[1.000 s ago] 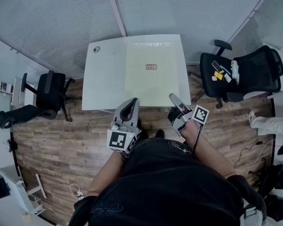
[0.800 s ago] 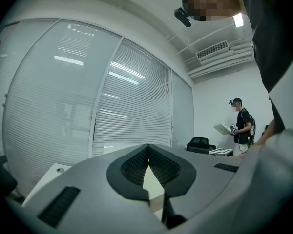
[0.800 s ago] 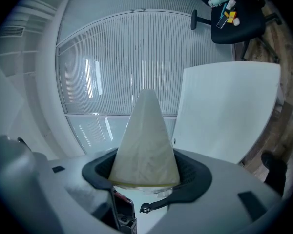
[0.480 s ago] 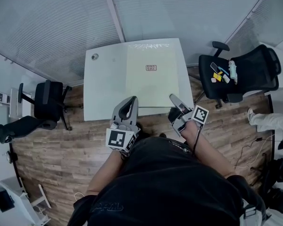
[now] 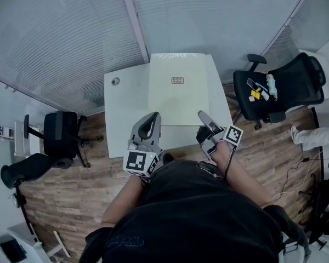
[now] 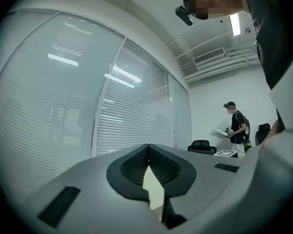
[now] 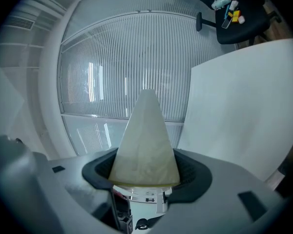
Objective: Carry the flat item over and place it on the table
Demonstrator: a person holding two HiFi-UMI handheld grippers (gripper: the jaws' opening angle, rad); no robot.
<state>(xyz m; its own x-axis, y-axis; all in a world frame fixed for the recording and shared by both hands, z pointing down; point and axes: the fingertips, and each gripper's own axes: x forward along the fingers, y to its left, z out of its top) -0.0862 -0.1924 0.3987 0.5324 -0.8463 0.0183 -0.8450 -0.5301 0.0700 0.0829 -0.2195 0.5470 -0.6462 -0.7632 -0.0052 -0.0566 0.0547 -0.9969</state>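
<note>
Sheet [image 5: 178, 95] hides much of the table [image 5: 126, 108].

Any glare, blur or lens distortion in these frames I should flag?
Head view: strong fisheye, the blinds bow; a glare streak on the far edge of the flat board. Left gripper view: dark vignette corners, blown-out ceiling light. Right gripper view: light reflections on the window; the board stretches into a wedge.
</note>
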